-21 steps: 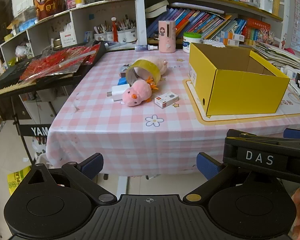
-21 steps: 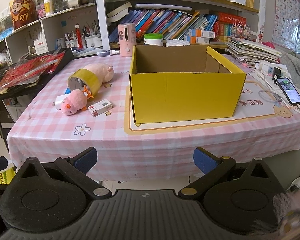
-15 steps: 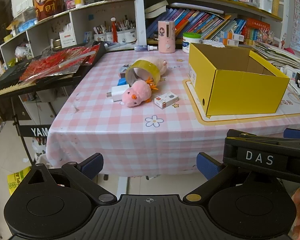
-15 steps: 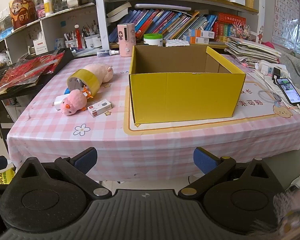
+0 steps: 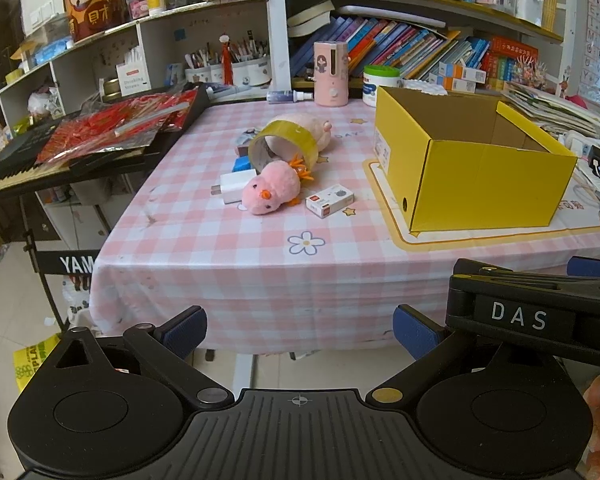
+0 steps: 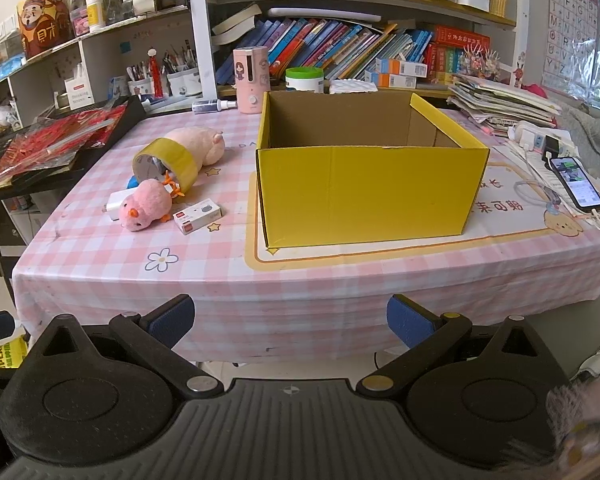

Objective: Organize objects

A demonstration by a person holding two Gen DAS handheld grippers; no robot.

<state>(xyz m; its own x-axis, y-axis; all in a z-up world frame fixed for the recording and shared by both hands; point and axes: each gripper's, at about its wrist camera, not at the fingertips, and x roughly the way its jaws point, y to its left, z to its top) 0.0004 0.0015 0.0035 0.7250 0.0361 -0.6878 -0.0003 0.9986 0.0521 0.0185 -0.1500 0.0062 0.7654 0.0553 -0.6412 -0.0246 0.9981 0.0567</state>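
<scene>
An open yellow cardboard box (image 6: pixel 364 192) (image 5: pixel 480 184) stands on the pink checked table (image 6: pixel 340 276) and looks empty. Left of it lie a pink chick plush (image 6: pixel 146 204) (image 5: pixel 270 192), a small white and red box (image 6: pixel 198 215) (image 5: pixel 329 200), a white charger (image 5: pixel 232 187), a roll of yellow tape (image 6: pixel 168 162) (image 5: pixel 284 147) and a pink pig plush (image 6: pixel 198 142) behind it. My left gripper (image 5: pixel 298 330) and right gripper (image 6: pixel 290 316) are both open and empty, held in front of the table's near edge, apart from all objects.
A keyboard with red packets (image 5: pixel 80 136) stands left of the table. Shelves of books (image 6: pixel 340 48) rise behind. A phone on a cable (image 6: pixel 576 182) and stacked papers (image 6: pixel 504 104) lie at the right. The right gripper's body (image 5: pixel 536 312) shows in the left wrist view.
</scene>
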